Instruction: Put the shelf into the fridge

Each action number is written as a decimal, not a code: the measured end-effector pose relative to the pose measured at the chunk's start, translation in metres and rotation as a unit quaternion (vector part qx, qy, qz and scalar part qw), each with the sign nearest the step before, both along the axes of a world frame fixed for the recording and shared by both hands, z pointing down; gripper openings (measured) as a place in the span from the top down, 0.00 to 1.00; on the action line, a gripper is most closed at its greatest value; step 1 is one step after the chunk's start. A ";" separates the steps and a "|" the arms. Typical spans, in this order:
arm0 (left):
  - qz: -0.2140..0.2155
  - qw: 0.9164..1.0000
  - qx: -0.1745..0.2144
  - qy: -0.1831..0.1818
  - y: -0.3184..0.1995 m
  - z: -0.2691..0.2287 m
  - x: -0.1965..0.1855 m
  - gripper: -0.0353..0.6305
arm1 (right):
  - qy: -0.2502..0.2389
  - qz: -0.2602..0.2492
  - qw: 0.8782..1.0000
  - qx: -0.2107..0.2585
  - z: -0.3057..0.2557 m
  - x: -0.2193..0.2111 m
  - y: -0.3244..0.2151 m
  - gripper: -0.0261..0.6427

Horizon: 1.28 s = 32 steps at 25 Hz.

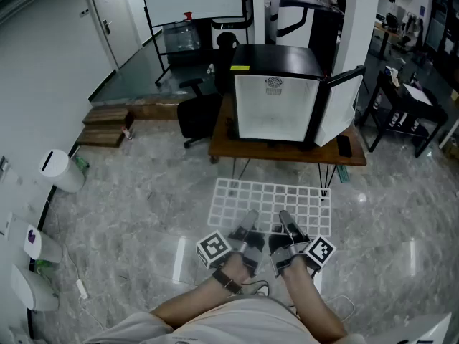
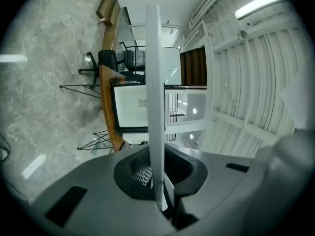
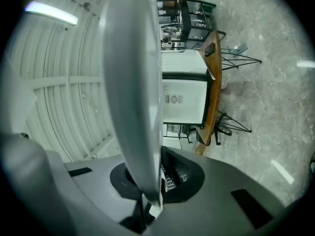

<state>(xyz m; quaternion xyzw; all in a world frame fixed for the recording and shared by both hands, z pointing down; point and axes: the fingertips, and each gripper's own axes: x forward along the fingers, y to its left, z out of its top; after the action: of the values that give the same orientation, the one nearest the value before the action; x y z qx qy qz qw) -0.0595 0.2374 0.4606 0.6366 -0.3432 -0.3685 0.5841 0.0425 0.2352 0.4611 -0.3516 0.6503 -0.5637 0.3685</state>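
Left hand-held gripper (image 1: 247, 226) and right hand-held gripper (image 1: 285, 222) clamped on white wire-grid shelf (image 1: 272, 198), before black fridge (image 1: 276, 106) on wooden worktop (image 1: 287, 153); grey marble floor (image 1: 143, 192).

We see a white grid-patterned shelf (image 1: 272, 203) over a grey marbled floor (image 1: 129, 192). Our left gripper (image 1: 249, 222) and right gripper (image 1: 285, 219) are grey and black, each bearing black-and-white square markers. The fridge (image 1: 276, 106) is black with a white interior; its table (image 1: 287, 154) is brown wood.

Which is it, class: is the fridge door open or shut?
Open: the fridge door hangs swung aside, showing the mini fridge's white inside.
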 end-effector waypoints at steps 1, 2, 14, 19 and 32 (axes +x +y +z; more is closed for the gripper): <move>0.000 1.000 0.000 0.000 0.000 0.002 0.001 0.91 | 0.000 0.000 1.000 0.000 0.002 0.001 0.000 0.89; -0.001 1.000 0.000 0.000 0.001 0.003 0.001 0.91 | 0.000 0.000 1.000 0.000 0.003 0.001 0.001 0.89; 0.001 1.000 -0.003 0.000 0.011 0.006 0.011 0.91 | -0.011 -0.001 1.000 -0.007 0.007 0.011 0.010 0.89; 0.001 1.000 0.001 -0.005 0.012 0.007 0.017 0.91 | -0.017 -0.002 1.000 -0.012 0.011 0.018 0.009 0.89; -0.009 1.000 0.001 -0.012 0.011 0.011 0.040 0.91 | -0.019 -0.015 1.000 -0.014 0.014 0.041 0.007 0.89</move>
<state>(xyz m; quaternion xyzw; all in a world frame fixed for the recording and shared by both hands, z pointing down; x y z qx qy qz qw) -0.0193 0.2479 0.4718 0.6385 -0.3556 -0.3662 0.5760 0.0831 0.2419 0.4754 -0.3361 0.6403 -0.5848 0.3676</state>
